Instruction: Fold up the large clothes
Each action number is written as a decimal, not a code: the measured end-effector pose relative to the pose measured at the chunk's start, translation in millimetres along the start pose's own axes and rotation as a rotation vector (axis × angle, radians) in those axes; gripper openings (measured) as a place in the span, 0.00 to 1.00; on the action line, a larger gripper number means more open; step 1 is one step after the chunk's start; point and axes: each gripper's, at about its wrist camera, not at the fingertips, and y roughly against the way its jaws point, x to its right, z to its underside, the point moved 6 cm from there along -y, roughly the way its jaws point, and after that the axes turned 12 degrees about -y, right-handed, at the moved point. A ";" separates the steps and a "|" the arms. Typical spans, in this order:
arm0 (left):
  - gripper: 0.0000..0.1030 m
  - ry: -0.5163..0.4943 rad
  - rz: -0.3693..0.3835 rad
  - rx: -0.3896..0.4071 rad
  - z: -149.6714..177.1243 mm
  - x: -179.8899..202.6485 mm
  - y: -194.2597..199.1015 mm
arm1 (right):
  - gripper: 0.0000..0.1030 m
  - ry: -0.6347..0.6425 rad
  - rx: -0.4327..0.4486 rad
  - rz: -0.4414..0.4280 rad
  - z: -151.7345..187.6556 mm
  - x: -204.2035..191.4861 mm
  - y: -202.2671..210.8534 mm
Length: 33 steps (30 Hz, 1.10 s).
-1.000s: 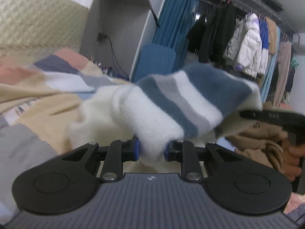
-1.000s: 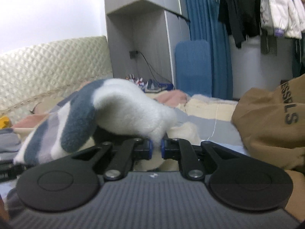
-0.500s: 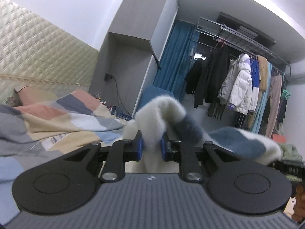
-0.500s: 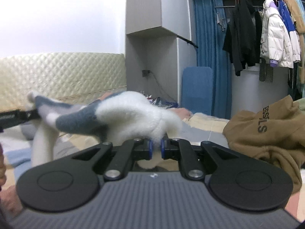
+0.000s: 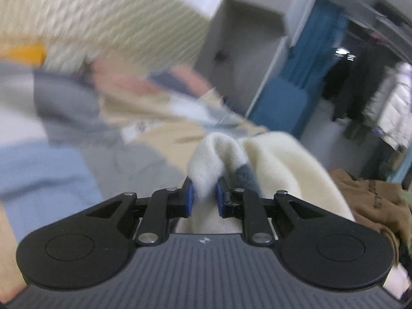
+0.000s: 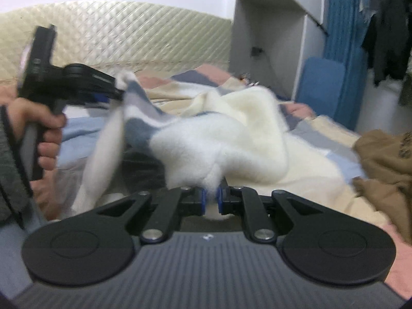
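A fluffy white garment with blue and grey stripes [image 6: 226, 139] hangs stretched between both grippers above the bed. My right gripper [image 6: 211, 200] is shut on a white fold of it at the bottom centre of the right wrist view. The left gripper [image 6: 119, 94] shows there at the left, held by a hand [image 6: 43, 128], pinching the striped edge. In the left wrist view my left gripper [image 5: 204, 197] is shut on a bunched white fold of the garment [image 5: 278, 164], which drapes away to the right.
A patchwork bedspread [image 6: 322, 128] of pink, cream, grey and blue covers the bed. A brown hoodie [image 6: 386, 159] lies bunched at the right. A quilted cream headboard [image 6: 128, 38] stands behind, with a grey cabinet [image 6: 267, 38], blue curtain and hanging coats [image 5: 386, 108] beyond.
Both grippers have swung sideways and apart, pulling the striped garment out wider between them. The left gripper now shows further left in the right wrist view, and both views have rolled.
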 end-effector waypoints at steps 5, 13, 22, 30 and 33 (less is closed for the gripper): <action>0.20 0.121 -0.044 -0.095 15.8 -15.5 -29.6 | 0.13 -0.002 -0.057 -0.047 14.7 -14.9 -29.8; 0.31 0.032 -0.068 -0.118 22.4 -13.5 -40.6 | 0.26 -0.094 -0.109 -0.078 25.4 -14.8 -31.7; 0.77 -0.138 -0.074 -0.014 6.2 16.5 2.7 | 0.63 -0.174 -0.135 -0.129 24.5 -18.0 -11.0; 0.77 -0.137 0.095 0.072 -1.8 70.0 68.6 | 0.72 -0.367 -0.045 -0.126 4.5 19.1 30.6; 0.77 -0.114 0.202 0.039 11.8 97.9 80.7 | 0.72 -0.464 -0.029 -0.060 0.6 46.5 33.1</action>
